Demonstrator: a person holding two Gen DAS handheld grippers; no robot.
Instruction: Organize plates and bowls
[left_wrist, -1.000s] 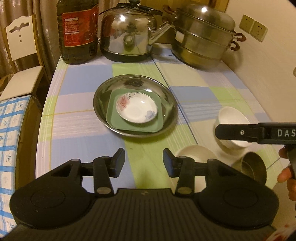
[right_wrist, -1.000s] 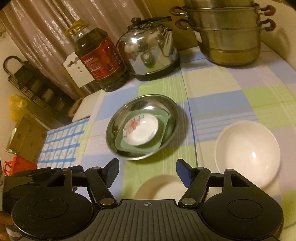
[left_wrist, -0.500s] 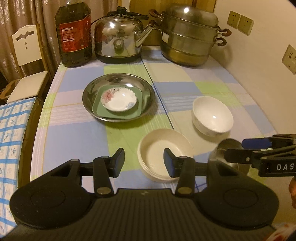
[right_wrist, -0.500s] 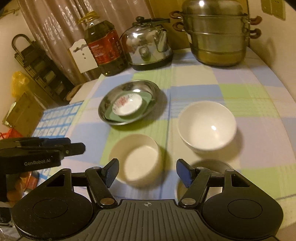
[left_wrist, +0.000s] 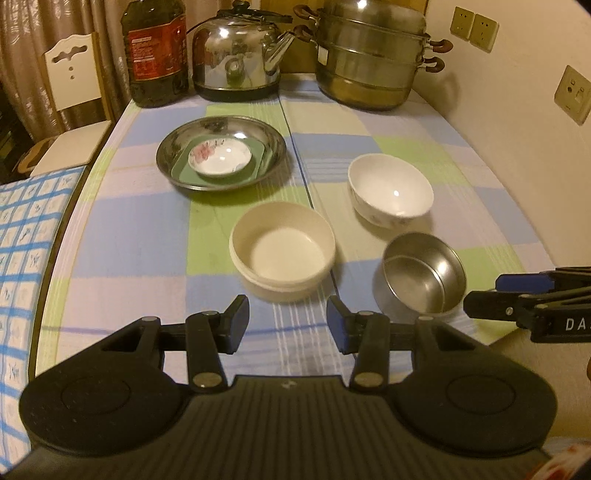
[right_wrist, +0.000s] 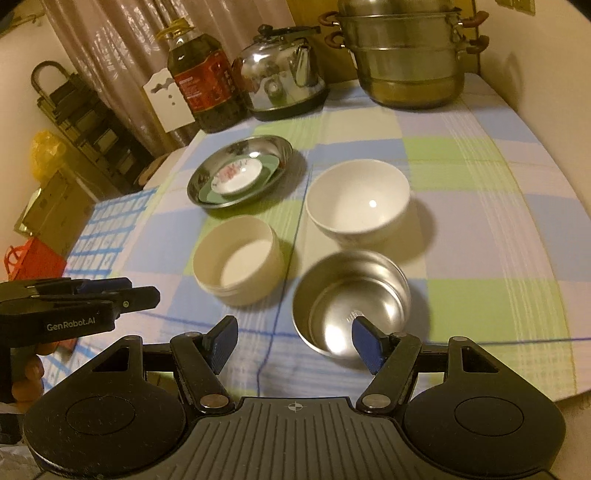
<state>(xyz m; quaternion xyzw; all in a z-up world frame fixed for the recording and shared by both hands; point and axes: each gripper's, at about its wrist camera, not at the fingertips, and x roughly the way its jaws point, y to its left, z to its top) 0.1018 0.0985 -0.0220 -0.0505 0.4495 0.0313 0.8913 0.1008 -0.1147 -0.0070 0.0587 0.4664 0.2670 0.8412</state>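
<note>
- The steel plate (left_wrist: 173, 162) on the checked tablecloth (left_wrist: 140, 229) serves as the landmark; a green square plate (left_wrist: 258, 166) lies inside it, and a small flowered saucer (left_wrist: 219, 158) sits on that green plate.
- The cream bowl (left_wrist: 282, 254) stands nearer the camera than the steel plate, close to it but not touching.
- The white bowl (left_wrist: 389, 194) stands to the right of the steel plate, apart from it (upright, mouth up).
- The steel bowl (left_wrist: 423, 280) sits further from the steel plate than the white bowl, just beside the cream bowl's right side.
- Beyond the steel plate stand an oil bottle (left_wrist: 157, 55), a kettle (left_wrist: 236, 55) and a stacked steamer pot (left_wrist: 369, 62).
- The left gripper (left_wrist: 288, 319) hovers over the cloth on the near side of the cream bowl, jaws apart, nothing between them.
- The right gripper (right_wrist: 295, 341) hangs near the steel bowl's near rim, jaws spread wide, gripping nothing; the right finger (right_wrist: 365, 345) shows in front of the bowl.
</note>
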